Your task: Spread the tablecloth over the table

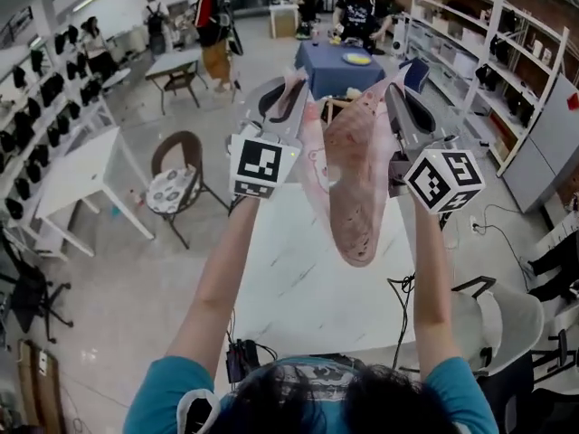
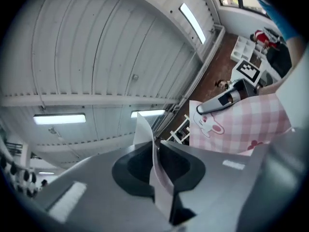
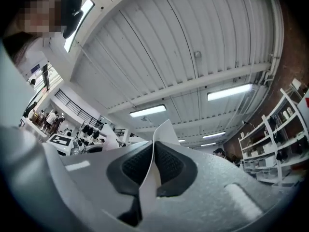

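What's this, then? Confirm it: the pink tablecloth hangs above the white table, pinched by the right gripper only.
Wrong: both pinch it. The left gripper view shows the left gripper shut on the tablecloth, like the right gripper. It does hang above the white table.

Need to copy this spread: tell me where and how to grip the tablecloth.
Grip its upper edge at two spaced points, approaching edge-on. The tablecloth hangs limp and folded; the left gripper and right gripper each pinch that thin edge above the table.
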Demonstrator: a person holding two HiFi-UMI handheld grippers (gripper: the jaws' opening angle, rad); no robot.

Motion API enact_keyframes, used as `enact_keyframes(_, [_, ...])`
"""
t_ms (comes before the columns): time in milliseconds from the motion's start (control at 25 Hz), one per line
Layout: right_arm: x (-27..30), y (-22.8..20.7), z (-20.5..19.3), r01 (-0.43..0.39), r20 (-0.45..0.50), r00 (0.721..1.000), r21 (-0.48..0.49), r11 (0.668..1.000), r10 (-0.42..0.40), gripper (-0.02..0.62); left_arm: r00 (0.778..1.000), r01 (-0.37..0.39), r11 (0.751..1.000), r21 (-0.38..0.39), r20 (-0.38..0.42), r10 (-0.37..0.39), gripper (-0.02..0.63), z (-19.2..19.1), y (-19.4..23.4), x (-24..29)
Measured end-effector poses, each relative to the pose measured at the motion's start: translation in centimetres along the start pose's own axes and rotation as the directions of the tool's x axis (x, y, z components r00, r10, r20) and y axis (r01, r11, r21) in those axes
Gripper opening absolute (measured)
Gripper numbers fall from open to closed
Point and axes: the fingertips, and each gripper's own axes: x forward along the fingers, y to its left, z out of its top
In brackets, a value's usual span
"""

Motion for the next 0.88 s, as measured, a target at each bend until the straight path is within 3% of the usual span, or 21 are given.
enact_keyframes(160, [2.8,-4.1,-6.7,0.006,-0.06,0.998,0.097,0.995,0.0,0.006,0.99,-0.02,0.999,0.048,-0.139,0.026,0.052,-8.0,-0.5,2.3])
enact_keyframes(360, [4.8,-7.5,-13.3,0.024,-0.124,0.992,0.172,0.985,-0.003,0.005,0.966,-0.017,1.0,0.018,-0.258,0.021,0.052,-16.1,-0.8,4.3])
enact_keyframes(640, [3.5,-12.7,-20.3,0.134,-0.233,0.969,0.189,0.973,-0.088,0.005,0.939,-0.038,0.999,-0.009,-0.341,0.032,0.052,-22.9,-1.5,5.2])
enact_keyframes(880, [0.3,-15.7,-23.8,0.194,-0.304,0.943,0.165,0.967,-0.137,0.005,0.9,-0.109,0.993,-0.051,-0.43,0.077,0.054,-26.9,-1.4,2.5])
